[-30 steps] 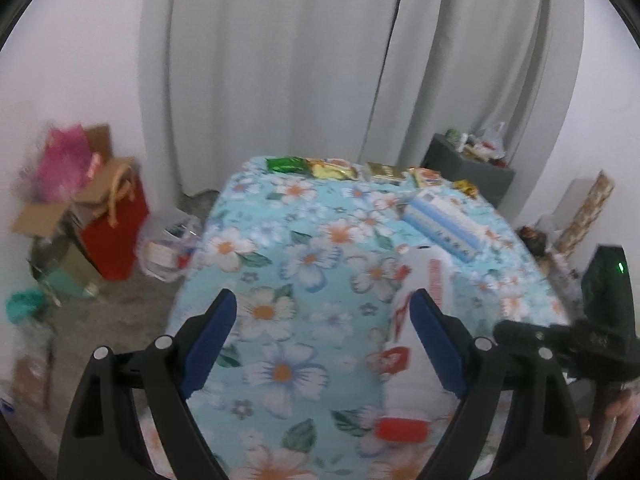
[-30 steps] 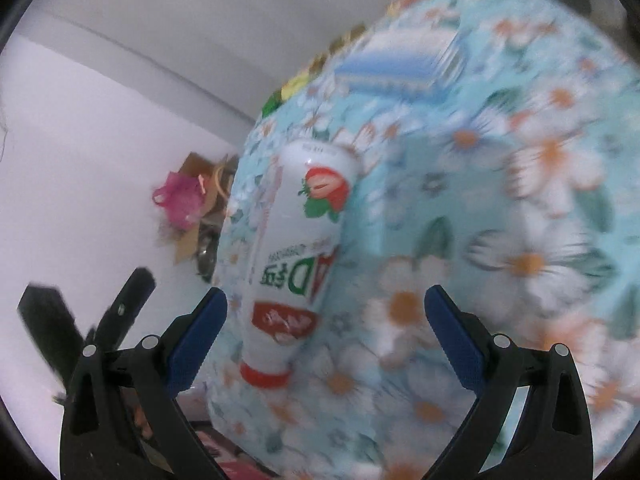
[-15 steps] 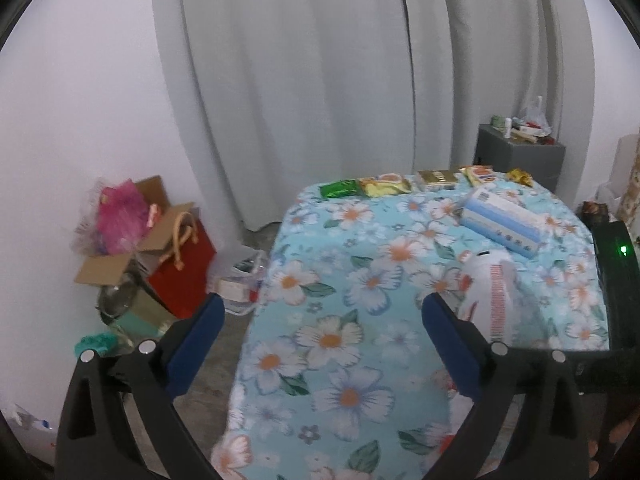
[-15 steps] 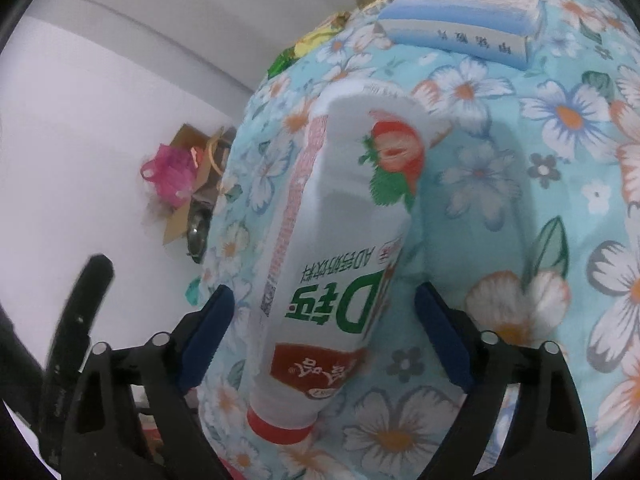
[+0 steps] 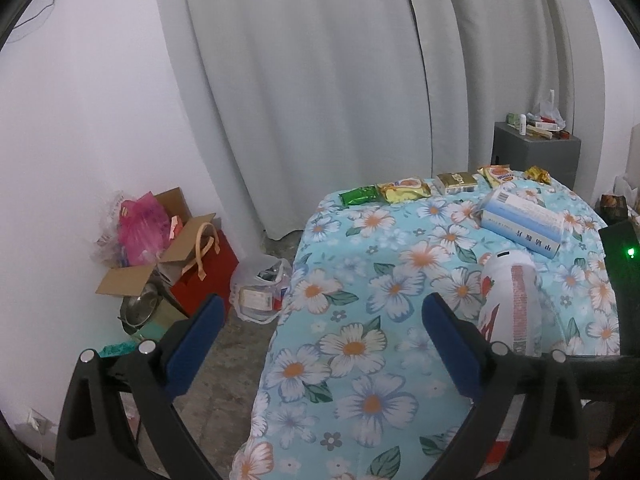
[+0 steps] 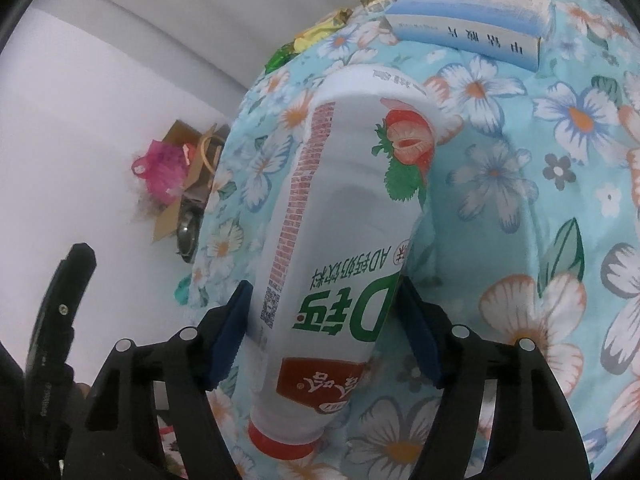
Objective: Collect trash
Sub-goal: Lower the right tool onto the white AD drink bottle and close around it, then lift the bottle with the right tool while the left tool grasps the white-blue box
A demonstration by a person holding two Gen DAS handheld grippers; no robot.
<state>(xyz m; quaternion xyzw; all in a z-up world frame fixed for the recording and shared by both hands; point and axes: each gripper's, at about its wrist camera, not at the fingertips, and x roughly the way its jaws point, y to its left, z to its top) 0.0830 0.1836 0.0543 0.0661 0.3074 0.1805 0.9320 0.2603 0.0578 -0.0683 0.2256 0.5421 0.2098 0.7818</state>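
A white drink bottle (image 6: 340, 248) with a strawberry label and red cap lies on the blue floral tablecloth (image 6: 560, 208). My right gripper (image 6: 324, 332) has closed its blue pads on both sides of the bottle's lower body. The bottle also shows in the left wrist view (image 5: 510, 304), at the right. My left gripper (image 5: 320, 340) is open and empty, held back over the table's near left edge. A blue and white box (image 5: 520, 222) and several snack wrappers (image 5: 404, 191) lie farther back on the table.
On the floor left of the table are a red bag (image 5: 200, 280), an open cardboard box (image 5: 136, 276), a pink bag (image 5: 142, 228) and a clear plastic bag (image 5: 260, 288). A grey cabinet (image 5: 536, 156) stands at the back right, by grey curtains (image 5: 340, 80).
My right gripper moved in around the bottle and closed on it. My left gripper pulled back and to the left, away from the bottle, and stayed open.
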